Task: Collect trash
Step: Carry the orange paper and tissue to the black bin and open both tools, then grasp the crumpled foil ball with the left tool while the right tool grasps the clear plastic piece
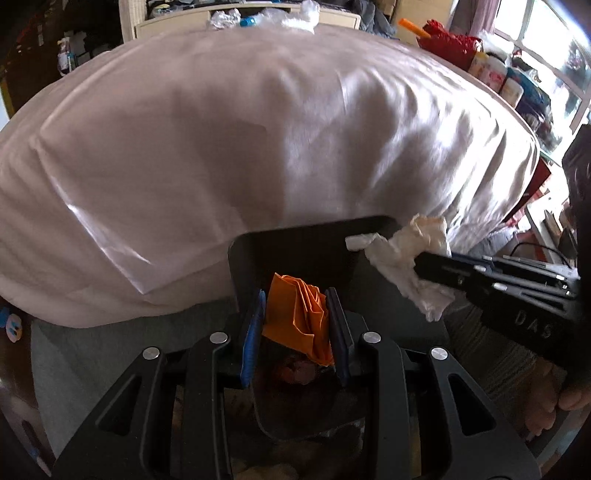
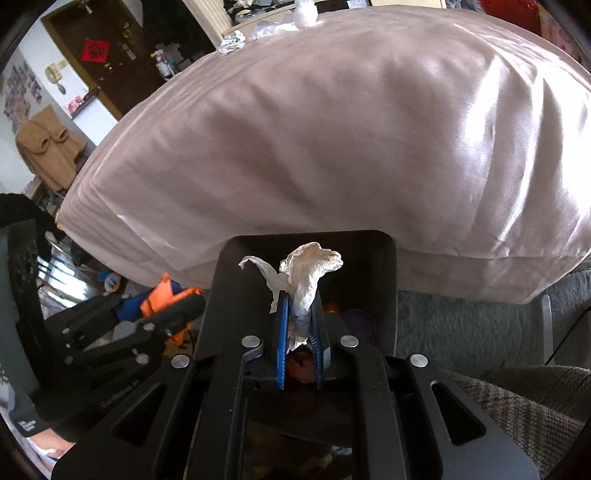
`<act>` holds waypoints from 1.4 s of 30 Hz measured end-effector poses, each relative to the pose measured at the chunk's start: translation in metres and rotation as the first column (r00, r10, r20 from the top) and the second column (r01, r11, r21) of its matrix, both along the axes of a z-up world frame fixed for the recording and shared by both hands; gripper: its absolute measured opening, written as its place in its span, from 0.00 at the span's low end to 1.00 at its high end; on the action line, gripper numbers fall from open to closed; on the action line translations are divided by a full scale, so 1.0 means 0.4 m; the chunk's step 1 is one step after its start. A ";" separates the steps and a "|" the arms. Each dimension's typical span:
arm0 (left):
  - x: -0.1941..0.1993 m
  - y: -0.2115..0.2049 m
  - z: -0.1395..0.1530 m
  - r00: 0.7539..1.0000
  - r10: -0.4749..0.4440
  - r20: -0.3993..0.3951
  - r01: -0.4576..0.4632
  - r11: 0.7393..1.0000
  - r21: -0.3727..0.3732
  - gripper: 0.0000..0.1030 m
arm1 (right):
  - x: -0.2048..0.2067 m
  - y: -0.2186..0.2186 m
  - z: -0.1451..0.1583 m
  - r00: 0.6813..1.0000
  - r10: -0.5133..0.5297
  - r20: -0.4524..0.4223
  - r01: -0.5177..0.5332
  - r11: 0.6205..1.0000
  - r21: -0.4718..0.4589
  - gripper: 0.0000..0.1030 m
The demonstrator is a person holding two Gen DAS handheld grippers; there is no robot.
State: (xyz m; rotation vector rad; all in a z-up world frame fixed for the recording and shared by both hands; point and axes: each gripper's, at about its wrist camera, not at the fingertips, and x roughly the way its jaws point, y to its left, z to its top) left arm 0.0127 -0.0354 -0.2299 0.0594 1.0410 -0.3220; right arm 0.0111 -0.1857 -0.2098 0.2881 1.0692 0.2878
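Note:
My left gripper (image 1: pixel 295 314) is shut on a crumpled orange paper (image 1: pixel 295 317) and holds it above a black trash bin (image 1: pixel 295 236) that stands at the foot of the bed. My right gripper (image 2: pixel 301 317) is shut on a crumpled white tissue (image 2: pixel 303 273), also above the same bin (image 2: pixel 306 243). In the left wrist view the right gripper (image 1: pixel 413 266) comes in from the right with the tissue (image 1: pixel 406 258) at the bin's right rim. In the right wrist view the left gripper (image 2: pixel 192 299) shows at the left with the orange paper (image 2: pixel 162 295).
A bed with a pinkish-white sheet (image 1: pixel 258 147) fills the view behind the bin. Clear plastic wrappers (image 1: pixel 288 18) and crumpled foil (image 1: pixel 225 18) lie at its far edge. Grey carpet (image 2: pixel 461 321) lies below. Cluttered shelves (image 1: pixel 517 81) line the right, near the window.

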 end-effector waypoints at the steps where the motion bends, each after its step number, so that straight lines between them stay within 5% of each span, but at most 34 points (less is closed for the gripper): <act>1: -0.003 0.000 -0.005 1.000 -0.008 -0.005 0.008 1.000 0.002 0.31 | 0.000 0.005 0.000 1.000 0.006 -0.002 -0.006 1.000 0.003 0.14; 8: 0.002 0.003 -0.013 1.000 -0.006 -0.025 0.006 1.000 0.003 0.33 | 0.013 -0.010 -0.011 1.000 0.004 -0.015 -0.004 1.000 -0.013 0.16; 9: 0.003 0.006 -0.014 1.000 -0.003 -0.027 0.003 1.000 0.003 0.33 | 0.014 -0.013 -0.013 1.000 -0.003 -0.019 0.003 1.000 -0.015 0.20; 11: 0.005 0.007 -0.012 1.000 0.003 -0.028 -0.003 1.000 0.007 0.41 | 0.014 -0.018 -0.013 1.000 -0.022 -0.023 0.021 1.000 -0.016 0.46; 15: 0.006 0.013 -0.013 0.999 0.011 -0.031 -0.010 1.000 0.027 0.54 | 0.012 -0.026 -0.009 0.999 -0.038 -0.016 0.037 0.999 -0.029 0.48; 23: 0.011 0.051 0.013 0.998 0.068 0.006 -0.068 0.995 0.074 0.89 | 0.012 -0.044 0.015 0.994 -0.102 0.031 0.103 0.994 -0.048 0.92; 29: 0.017 0.073 0.072 0.995 0.090 0.041 -0.093 0.993 0.070 0.92 | 0.013 -0.052 0.058 0.994 -0.096 0.060 0.100 0.992 -0.074 0.96; 42: 0.099 0.136 0.285 0.964 0.141 0.227 -0.147 0.989 0.012 0.92 | 0.120 -0.100 0.339 0.955 -0.066 0.289 0.105 0.987 -0.120 0.96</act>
